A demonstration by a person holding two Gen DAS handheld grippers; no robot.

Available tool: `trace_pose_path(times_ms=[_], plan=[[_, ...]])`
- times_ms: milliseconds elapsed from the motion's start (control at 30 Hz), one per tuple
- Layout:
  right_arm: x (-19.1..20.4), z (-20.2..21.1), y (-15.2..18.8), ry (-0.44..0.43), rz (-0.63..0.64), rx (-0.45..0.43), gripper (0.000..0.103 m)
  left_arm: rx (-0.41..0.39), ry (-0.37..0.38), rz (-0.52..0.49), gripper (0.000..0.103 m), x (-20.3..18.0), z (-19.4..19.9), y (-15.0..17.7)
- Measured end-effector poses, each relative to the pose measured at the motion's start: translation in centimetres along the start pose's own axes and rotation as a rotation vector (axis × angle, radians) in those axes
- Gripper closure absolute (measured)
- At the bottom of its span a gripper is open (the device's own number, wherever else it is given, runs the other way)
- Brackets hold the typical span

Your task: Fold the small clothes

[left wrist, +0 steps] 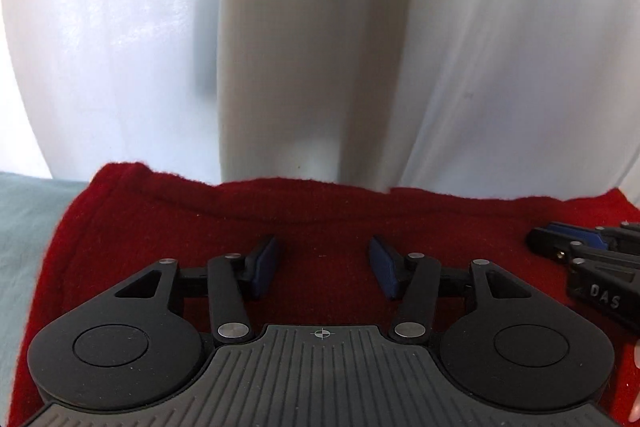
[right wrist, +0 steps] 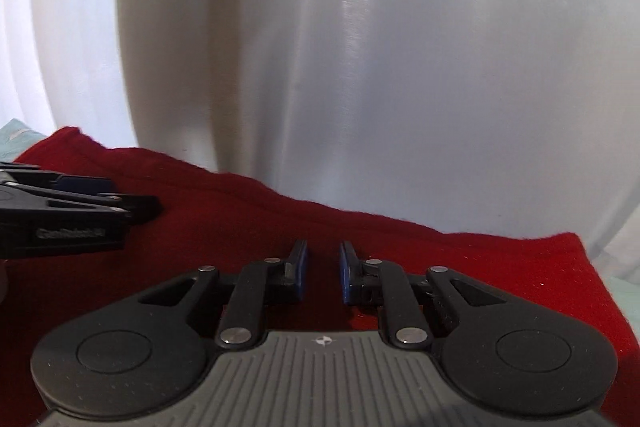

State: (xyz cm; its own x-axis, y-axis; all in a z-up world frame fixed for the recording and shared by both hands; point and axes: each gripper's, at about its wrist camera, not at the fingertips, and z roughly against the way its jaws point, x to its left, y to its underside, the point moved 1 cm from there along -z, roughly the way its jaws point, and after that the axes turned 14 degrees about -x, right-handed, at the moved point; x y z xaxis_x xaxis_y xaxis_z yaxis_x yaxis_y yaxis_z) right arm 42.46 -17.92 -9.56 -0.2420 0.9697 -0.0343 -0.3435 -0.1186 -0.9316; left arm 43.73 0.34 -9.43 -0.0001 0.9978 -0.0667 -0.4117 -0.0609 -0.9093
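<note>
A white curtain (left wrist: pixel 500 47) hangs in folds right behind the work area and fills the upper part of both wrist views, its lower edge meeting the far edge of a red knit garment (left wrist: pixel 320 219). The garment lies spread on a pale blue-green surface (left wrist: pixel 24 227), which shows at the left of the left wrist view and at the right edge of the right wrist view. The left gripper (left wrist: pixel 323 267) sits low over the cloth with its blue-padded fingers (left wrist: pixel 265 267) spread wide, nothing between them. The right gripper (right wrist: pixel 323 273) is beside it over the same cloth, its fingers only a narrow gap apart with just red fabric showing through; whether the pads touch the cloth cannot be told. Each gripper appears at the edge of the other's view.
</note>
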Motion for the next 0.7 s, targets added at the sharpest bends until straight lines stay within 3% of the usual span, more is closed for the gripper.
trace_pose_path(times_ms=[100, 167, 300, 467, 567, 633, 667, 700], plan=[[-4.0, -0.4, 0.2, 0.058, -0.084, 0.006, 0.09, -0.004, 0.013, 0.025, 0.046, 0.9, -0.1, 0.0], [-6.0, -0.3, 0.4, 0.077, -0.164, 0.005, 0.103, -0.003, 0.016, 0.027, 0.046, 0.9, 0.0, -0.1], [-9.5, 1.1, 0.7, 0.134, -0.252, -0.006, 0.103, -0.007, 0.018, 0.024, 0.046, 0.9, 0.2, 0.0], [-10.2, 2.3, 0.8, 0.196, -0.208, -0.022, 0.103, -0.005, 0.027, 0.028, 0.046, 1.2, -0.2, 0.3], [-11.2, 4.0, 1.1, 0.278, -0.158, -0.015, 0.103, -0.009, 0.016, 0.008, 0.042, 1.6, 0.4, 0.4], [-12.2, 5.0, 1.5, 0.356, -0.118, 0.003, 0.102, -0.019, -0.012, -0.018, 0.033, 2.5, 1.6, 0.4], [-12.8, 5.7, 1.6, 0.384, -0.104, 0.014, 0.099, -0.03, -0.02, -0.035, 0.033, 3.1, 2.5, 0.5], [-13.7, 7.2, 1.7, 0.411, -0.084, 0.03, 0.088, -0.047, -0.033, -0.062, 0.03, 3.7, 3.6, 0.6]])
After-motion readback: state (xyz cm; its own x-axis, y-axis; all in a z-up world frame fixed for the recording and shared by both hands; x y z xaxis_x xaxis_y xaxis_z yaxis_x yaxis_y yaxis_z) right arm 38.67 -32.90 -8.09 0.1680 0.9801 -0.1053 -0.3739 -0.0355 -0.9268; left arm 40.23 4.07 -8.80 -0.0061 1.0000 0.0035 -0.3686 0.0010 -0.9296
